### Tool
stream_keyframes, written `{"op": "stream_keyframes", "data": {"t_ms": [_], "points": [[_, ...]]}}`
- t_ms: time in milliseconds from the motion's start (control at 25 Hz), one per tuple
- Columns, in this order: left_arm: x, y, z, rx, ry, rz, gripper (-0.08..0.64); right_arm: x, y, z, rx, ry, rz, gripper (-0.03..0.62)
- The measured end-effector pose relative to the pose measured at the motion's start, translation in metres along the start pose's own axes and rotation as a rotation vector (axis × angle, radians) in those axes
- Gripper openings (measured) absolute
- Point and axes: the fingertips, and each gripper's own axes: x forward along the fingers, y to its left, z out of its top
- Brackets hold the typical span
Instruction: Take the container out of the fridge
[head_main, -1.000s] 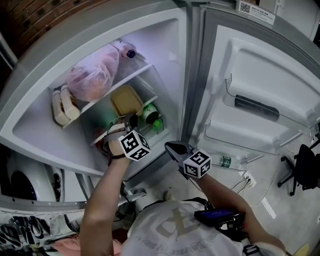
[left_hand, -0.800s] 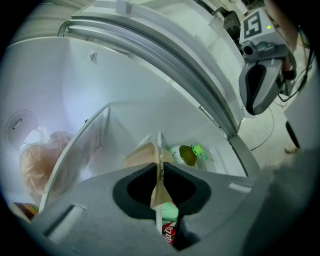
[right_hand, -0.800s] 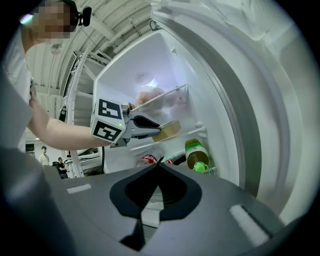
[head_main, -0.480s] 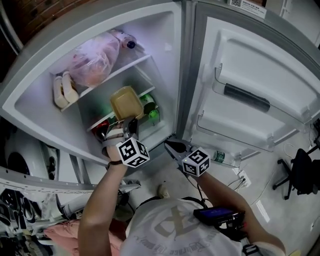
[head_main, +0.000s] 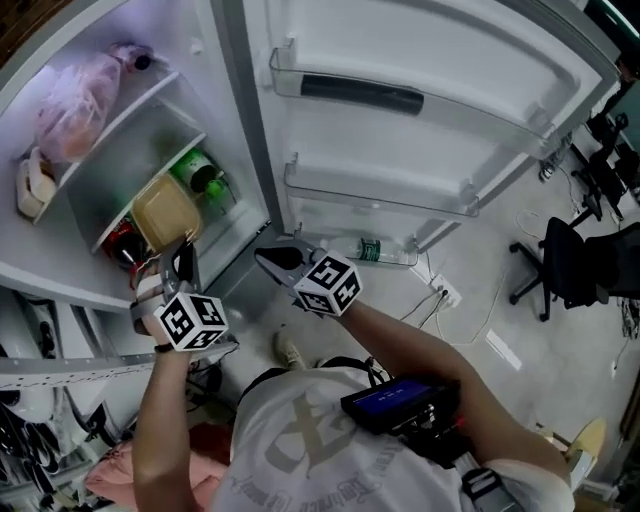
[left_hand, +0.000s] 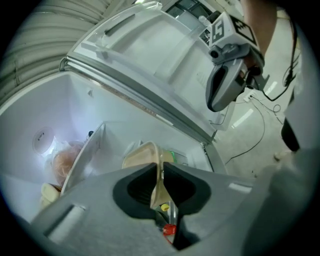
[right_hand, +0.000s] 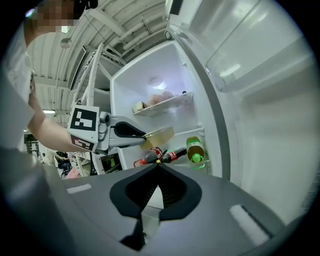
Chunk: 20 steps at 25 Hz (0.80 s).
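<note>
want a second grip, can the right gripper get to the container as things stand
Probably yes: the fridge door stands open and nothing lies between the container, held by the left gripper, and the right gripper, whose shut jaws must open first.

Fridge (head_main: 238, 110): at the left, open, its door (head_main: 420, 60) swung out to the right.
Upper shelf (head_main: 130, 100): a bag (head_main: 70, 95) lies on it.
Below that shelf: the container (head_main: 165, 212) sits at the front; a bottle (head_main: 200, 175) lies just right of it, and soda bottles (head_main: 122, 240) lie just left of and under it.
Left gripper (head_main: 180, 262): near side of the fridge opening, jaws on the container's near rim.
Right gripper (head_main: 272, 258): right of the left gripper and apart from it, before the fridge's lower corner.
Door, lowest bin: a water bottle (head_main: 372, 250) lies in it, just right of the right gripper.
Chair (head_main: 575, 265): on the floor at the far right, well apart from the fridge.
</note>
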Motion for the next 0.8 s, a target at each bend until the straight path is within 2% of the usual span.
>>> {"op": "stream_keyframes", "data": {"t_ms": [400, 640, 800], "points": [[-0.059, -0.06, 0.017, 0.004, -0.037, -0.026, 0.046, -0.053, 0.026, -0.012, -0.027, -0.014, -0.054, 0.008], [-0.086, -0.1, 0.025, 0.026, -0.06, -0.07, 0.046, -0.078, 0.041, -0.025, -0.014, -0.014, -0.075, 0.008], [-0.095, -0.117, 0.036, 0.043, -0.102, -0.1, 0.046, -0.094, 0.041, -0.025, -0.009, -0.022, -0.118, 0.008]]}}
